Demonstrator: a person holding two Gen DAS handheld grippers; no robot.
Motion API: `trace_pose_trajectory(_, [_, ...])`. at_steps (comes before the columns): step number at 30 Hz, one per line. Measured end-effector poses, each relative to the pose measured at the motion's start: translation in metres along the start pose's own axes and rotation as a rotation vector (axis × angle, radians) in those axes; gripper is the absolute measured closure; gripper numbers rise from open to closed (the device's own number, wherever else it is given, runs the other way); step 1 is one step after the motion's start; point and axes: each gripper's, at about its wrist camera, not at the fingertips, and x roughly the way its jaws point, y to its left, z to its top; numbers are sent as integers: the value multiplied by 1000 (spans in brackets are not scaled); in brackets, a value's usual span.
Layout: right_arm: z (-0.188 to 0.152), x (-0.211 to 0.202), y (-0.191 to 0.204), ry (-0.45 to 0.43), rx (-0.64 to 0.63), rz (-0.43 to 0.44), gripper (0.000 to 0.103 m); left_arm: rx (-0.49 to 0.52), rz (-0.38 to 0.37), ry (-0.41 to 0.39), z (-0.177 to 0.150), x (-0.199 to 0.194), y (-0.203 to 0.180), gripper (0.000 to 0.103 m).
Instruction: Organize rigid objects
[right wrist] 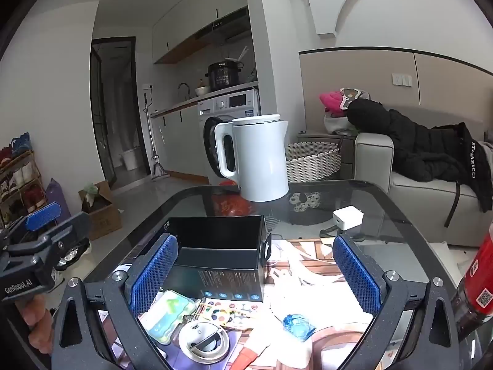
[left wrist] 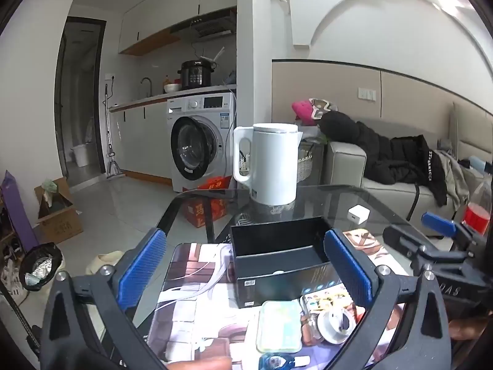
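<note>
1. Glass tabletop (right wrist: 385,203) in a small flat, with a washing machine (left wrist: 200,141) and kitchen counter behind and a grey sofa (left wrist: 348,166) under a black coat to the right; a patterned mat (left wrist: 191,293) covers the near part of the glass.
2. Both claws hang above the near edge holding nothing: the left claw (left wrist: 246,271) has its blue pads spread wide, and the right claw (right wrist: 255,274) is likewise spread.
3. The things to be sorted lie in a tight heap just in front of the claws: a pale green case (right wrist: 168,311), a round metal lid (right wrist: 203,340), a paint palette (right wrist: 234,310) and a small blue bottle (right wrist: 297,326). The open black box (right wrist: 222,246) stands just behind them, apparently empty, and looks like the likely place for them.
4. Risks, as I judge them:
   - The pieces touch or overlap, so closing on one may drag or flip its neighbour.
   - The lid and palette lie flat and thin; pads could skid off them on the mat.
   - The box is light and open; a nudge from a finger may push it across the glass.
   - The two claws work close together and could clash.
5. Around: a white kettle (right wrist: 258,160) behind the box, a white charger (right wrist: 348,217) to the right, and a red-labelled bottle (right wrist: 480,280) at the right edge, which a wide swing could topple.
</note>
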Motion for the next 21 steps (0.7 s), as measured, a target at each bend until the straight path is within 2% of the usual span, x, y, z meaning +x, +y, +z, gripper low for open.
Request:
trace_pose_trajectory(4, [0, -2, 0, -23, -30, -8, 1, 36, 4, 22, -1, 1, -2, 0])
trace_pose_trajectory(6, [-3, -7, 3, -41, -73, -14, 1, 44, 3, 5, 8, -1, -12, 0])
trace_pose_trajectory(8, [-1, -4, 7, -21, -91, -23, 1, 0, -16, 6, 7, -1, 0, 0])
trace_pose_trajectory(21, [2, -12, 15, -38, -102, -25, 1, -16, -16, -18, 1, -4, 4, 0])
